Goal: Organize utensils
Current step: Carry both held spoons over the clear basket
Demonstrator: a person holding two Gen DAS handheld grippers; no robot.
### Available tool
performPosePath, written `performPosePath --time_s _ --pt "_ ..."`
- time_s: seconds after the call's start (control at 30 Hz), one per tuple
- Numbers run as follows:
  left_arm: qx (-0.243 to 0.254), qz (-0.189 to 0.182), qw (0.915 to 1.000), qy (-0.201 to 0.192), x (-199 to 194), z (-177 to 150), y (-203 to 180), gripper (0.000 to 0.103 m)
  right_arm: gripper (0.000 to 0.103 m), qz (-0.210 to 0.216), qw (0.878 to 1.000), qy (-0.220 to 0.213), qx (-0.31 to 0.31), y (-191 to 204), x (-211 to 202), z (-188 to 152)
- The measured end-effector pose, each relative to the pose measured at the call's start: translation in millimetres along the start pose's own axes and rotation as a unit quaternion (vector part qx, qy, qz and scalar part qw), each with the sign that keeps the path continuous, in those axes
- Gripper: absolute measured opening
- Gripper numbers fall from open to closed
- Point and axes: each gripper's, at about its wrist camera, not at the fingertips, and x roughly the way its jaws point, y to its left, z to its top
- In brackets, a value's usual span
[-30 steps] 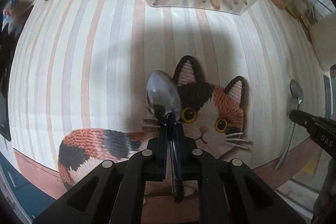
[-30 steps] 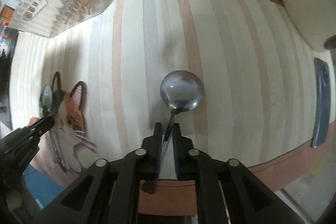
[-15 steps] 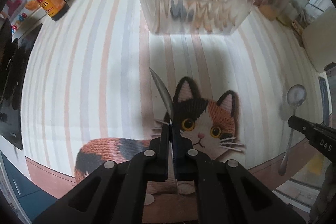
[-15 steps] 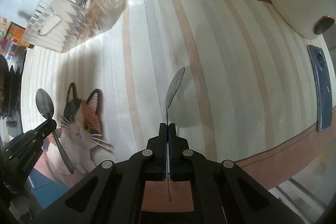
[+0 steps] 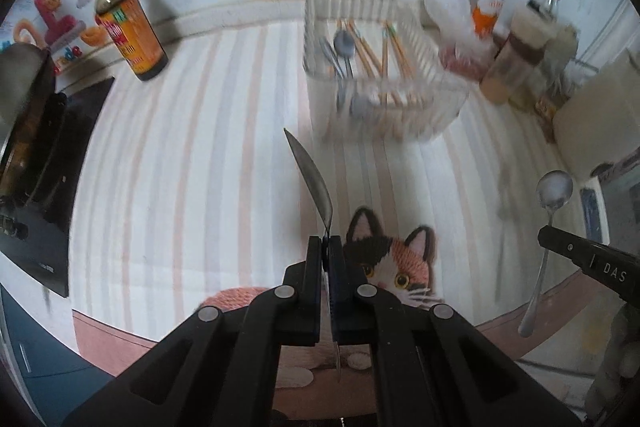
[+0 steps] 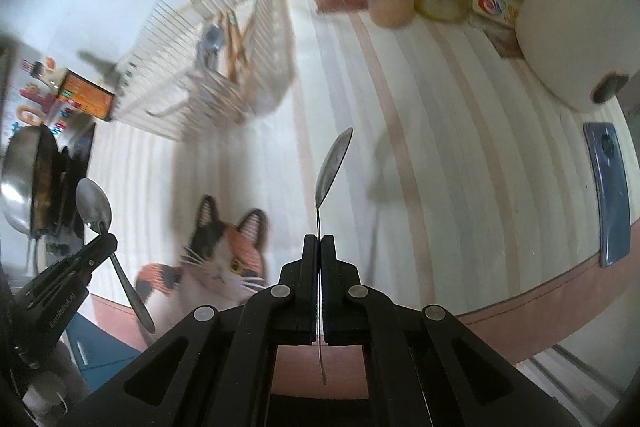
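The left tool [image 5: 326, 247] is clamped narrow on the handle of a spoon [image 5: 314, 183], its bowl edge-on and raised above the striped surface [image 5: 192, 187]. The right tool [image 6: 319, 245] grips a second spoon [image 6: 332, 167] the same way, bowl tilted up and rightward. Each tool is held aloft, angled toward the clear slatted basket [image 5: 436, 103] at the far side, which holds spoons and chopsticks. In the left view the right tool's side reads "DAS". A cat-shaped mat [image 5: 396, 259] lies just beyond the left tool. A sauce bottle [image 5: 128, 27] with an orange label stands far left; its writing is unreadable.
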Motion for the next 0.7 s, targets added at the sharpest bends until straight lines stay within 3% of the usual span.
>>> performPosePath --time_s 0.43,0.7 --pt "-0.003 -0.016 0.9958 -0.090 -63.0 61.8 5.7 0.001 0.001 0.044 0.996 -0.073 -0.037 50.2 -60.2 46.2" --pt "0.004 -0.019 0.9934 -0.113 -65.1 112.5 -3.1 0.001 0.001 0.056 0.991 -0.110 -0.052 76.1 -84.5 94.7"
